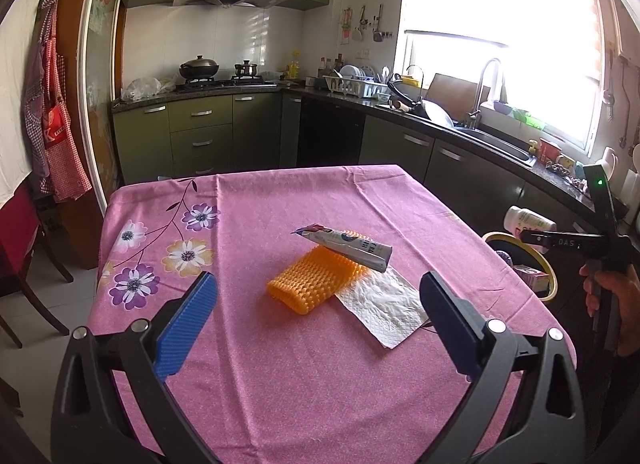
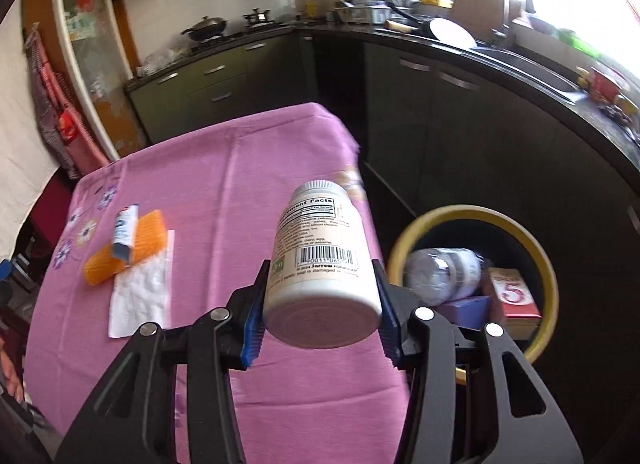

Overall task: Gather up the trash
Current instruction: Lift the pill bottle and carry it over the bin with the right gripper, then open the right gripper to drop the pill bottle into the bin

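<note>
Right gripper [image 2: 320, 296]: it is pinching the white supplement bottle [image 2: 320, 260] across the body, blue pads pressing on both sides, cap end pointing away from the camera.
Bottle position: it is hanging in the air over the table's right edge, near the bin [image 2: 552, 276] but not over its mouth.
Bin: yellow-rimmed and dark inside, it is standing on the floor just beside the table; a clear plastic bottle [image 2: 444, 272], a red box [image 2: 514, 300] with a big "5" and something purple are lying in it.
Left gripper [image 1: 318, 304]: its fingers are standing spread wide with nothing between them, hovering above the pink cloth [image 1: 280, 384].
Still on the table: an orange mesh sleeve [image 1: 308, 280] is lying mid-table, a squeezed tube [image 1: 348, 246] is resting tilted across its top, and a crumpled white napkin [image 1: 384, 308] is lying flat, touching the sleeve's right side.
Person: a hand [image 1: 612, 296] is gripping the right gripper's handle at the far right of the left wrist view.
Backdrop: green kitchen cabinets and a bright window are filling the background.
</note>
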`<action>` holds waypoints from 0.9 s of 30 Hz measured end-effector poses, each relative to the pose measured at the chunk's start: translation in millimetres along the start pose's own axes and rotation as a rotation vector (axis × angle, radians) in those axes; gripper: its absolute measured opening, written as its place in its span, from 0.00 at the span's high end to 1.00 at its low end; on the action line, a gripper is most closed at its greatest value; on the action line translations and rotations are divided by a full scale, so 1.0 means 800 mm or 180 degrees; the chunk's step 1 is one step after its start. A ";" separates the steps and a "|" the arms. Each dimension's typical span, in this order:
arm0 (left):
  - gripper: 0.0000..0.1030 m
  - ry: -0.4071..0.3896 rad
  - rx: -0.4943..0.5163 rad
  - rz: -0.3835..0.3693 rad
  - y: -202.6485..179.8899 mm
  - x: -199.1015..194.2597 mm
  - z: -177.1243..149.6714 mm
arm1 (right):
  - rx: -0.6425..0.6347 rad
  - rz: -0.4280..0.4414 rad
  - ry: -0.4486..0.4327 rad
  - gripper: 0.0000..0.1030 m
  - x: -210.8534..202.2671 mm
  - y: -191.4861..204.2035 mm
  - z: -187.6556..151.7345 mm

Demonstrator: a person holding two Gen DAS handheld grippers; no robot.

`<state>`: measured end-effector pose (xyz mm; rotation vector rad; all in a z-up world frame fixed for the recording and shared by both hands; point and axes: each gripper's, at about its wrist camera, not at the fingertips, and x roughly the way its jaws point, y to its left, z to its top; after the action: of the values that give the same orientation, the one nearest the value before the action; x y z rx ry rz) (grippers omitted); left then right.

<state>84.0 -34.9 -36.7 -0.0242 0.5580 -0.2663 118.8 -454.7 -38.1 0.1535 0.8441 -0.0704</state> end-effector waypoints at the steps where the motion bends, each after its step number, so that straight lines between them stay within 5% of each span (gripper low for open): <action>1: 0.07 0.0011 0.0002 -0.0005 -0.002 0.002 0.000 | 0.0085 -0.0110 0.0030 0.55 0.007 -0.023 -0.001; 6: 0.07 0.0037 0.0073 -0.0001 -0.018 0.006 0.002 | 0.0401 -0.0517 0.0334 0.55 0.061 -0.116 -0.002; 15: 0.07 0.0093 0.0145 0.0010 -0.037 0.013 0.005 | 0.0753 -0.0701 0.0651 0.54 0.140 -0.201 0.014; 17: 0.07 0.0105 0.0178 0.0015 -0.041 0.015 0.005 | 0.0825 -0.0768 0.0577 0.38 0.134 -0.211 0.012; 27: 0.07 0.0307 0.0147 -0.0078 -0.046 0.045 0.003 | 0.0747 -0.0554 -0.0016 0.31 0.021 -0.164 -0.035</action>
<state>105.7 -79.9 -50.1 0.0265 0.6476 -0.3054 93.4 -579.7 -83.3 0.2997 0.8415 -0.3337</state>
